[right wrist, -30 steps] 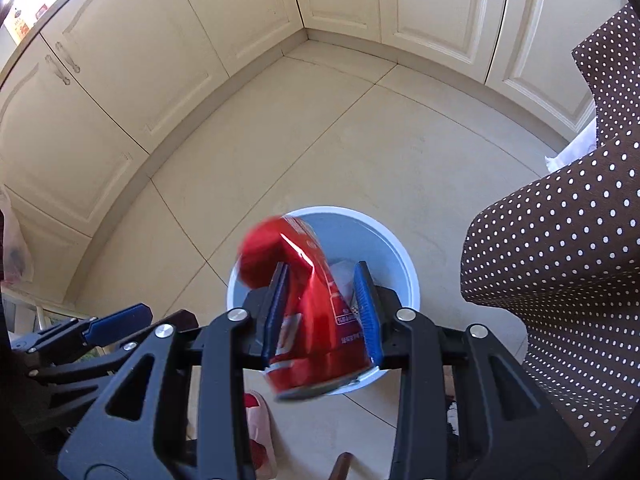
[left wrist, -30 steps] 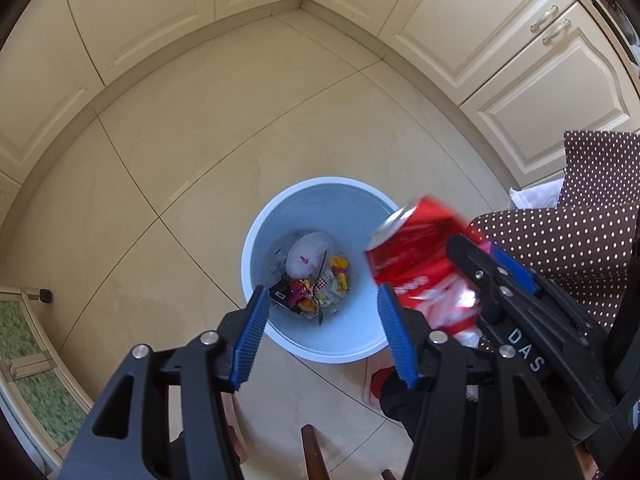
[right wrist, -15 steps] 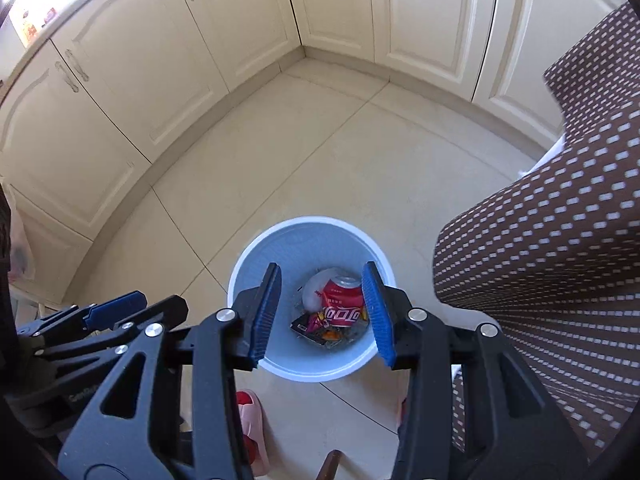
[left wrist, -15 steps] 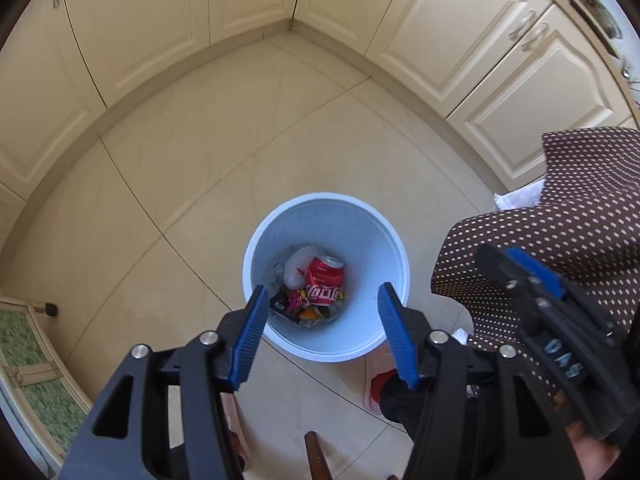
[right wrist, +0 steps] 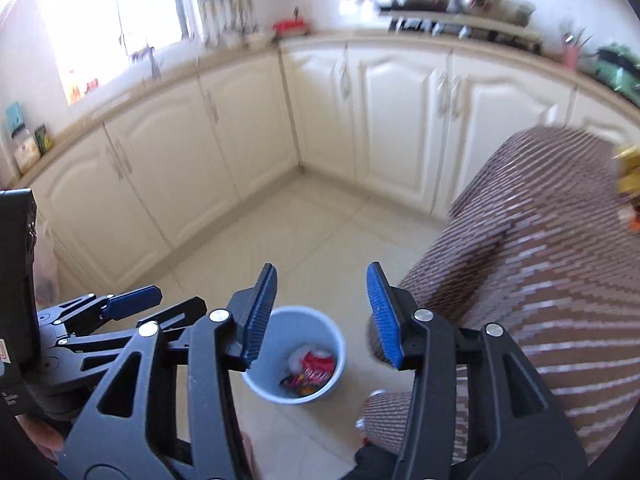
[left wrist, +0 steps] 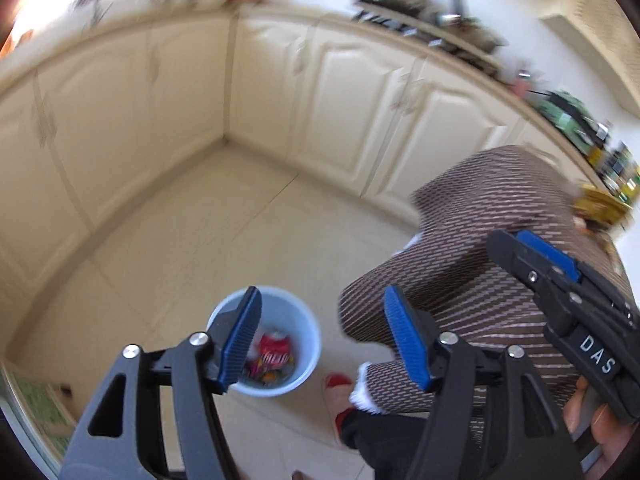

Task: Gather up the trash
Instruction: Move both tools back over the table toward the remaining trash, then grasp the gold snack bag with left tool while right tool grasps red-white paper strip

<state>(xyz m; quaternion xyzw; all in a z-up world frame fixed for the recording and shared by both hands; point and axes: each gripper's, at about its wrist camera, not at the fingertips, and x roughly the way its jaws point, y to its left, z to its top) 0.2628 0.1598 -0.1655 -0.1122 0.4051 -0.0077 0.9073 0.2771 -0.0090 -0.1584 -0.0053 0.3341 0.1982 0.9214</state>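
Blue bin point(left wrist: 308, 340) stands on open floor point(left wrist: 248, 232) beside tablecloth edge point(left wrist: 440, 280).

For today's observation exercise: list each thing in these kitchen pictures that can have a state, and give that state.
Bin: upright, partly filled.
Can: lying in the bin.
Left gripper: opening, nothing between the jaws.
Right gripper: opening, nothing between the jaws.
Cabinet doors: closed.

Was a home kitchen: cream raised-panel cabinets point(right wrist: 404, 120) wrapped around a corner, topped by a worktop point(right wrist: 316, 38) crowded with blurred jars and utensils under a bright window point(right wrist: 120, 20). Beige tiled floor point(right wrist: 320, 232) below, with a pale blue wastebasket point(right wrist: 334, 340) holding rubbish. Beside it, furniture under a brown dotted cover point(right wrist: 540, 260).
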